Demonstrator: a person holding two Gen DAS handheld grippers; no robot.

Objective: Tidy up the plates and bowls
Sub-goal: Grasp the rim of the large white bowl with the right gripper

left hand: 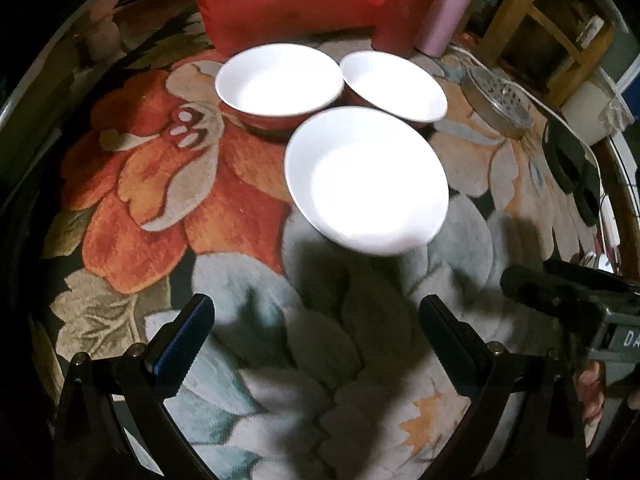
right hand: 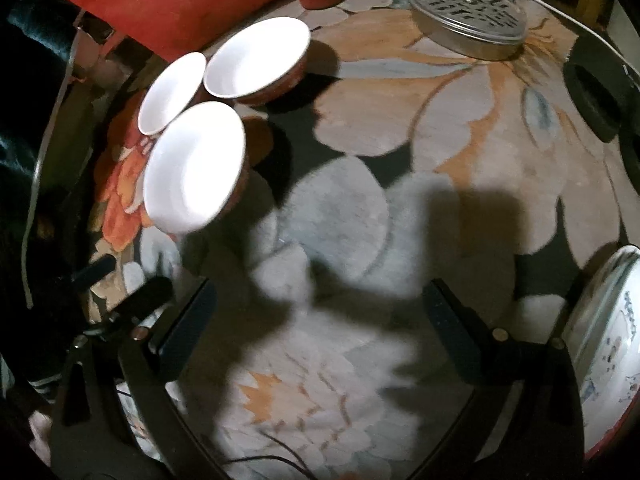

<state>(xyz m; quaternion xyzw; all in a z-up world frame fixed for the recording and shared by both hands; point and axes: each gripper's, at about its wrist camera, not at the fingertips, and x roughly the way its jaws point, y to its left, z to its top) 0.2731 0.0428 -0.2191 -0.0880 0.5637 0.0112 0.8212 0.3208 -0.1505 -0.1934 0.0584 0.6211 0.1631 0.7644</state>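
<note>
Bowls (left hand: 366, 178), three white, clustered touching on floral rug (left hand: 160, 184). Left gripper (left hand: 316, 344) and right gripper (right hand: 320, 328) both spread apart, empty. Right gripper body reads "DA", rest cut off.

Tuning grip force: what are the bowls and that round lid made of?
Bowls: probably glazed ceramic, maybe melamine; glossy white inside with bright glare, red-brown outside. Lid: looks like metal; dull silver sheen, pierced top. Both hard, likely slippery.

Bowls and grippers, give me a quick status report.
Left gripper open, empty. Right gripper open, empty. Three bowls clustered on the floral rug, unstacked, nearest bowl straight ahead of left gripper. Nothing in the way.
</note>
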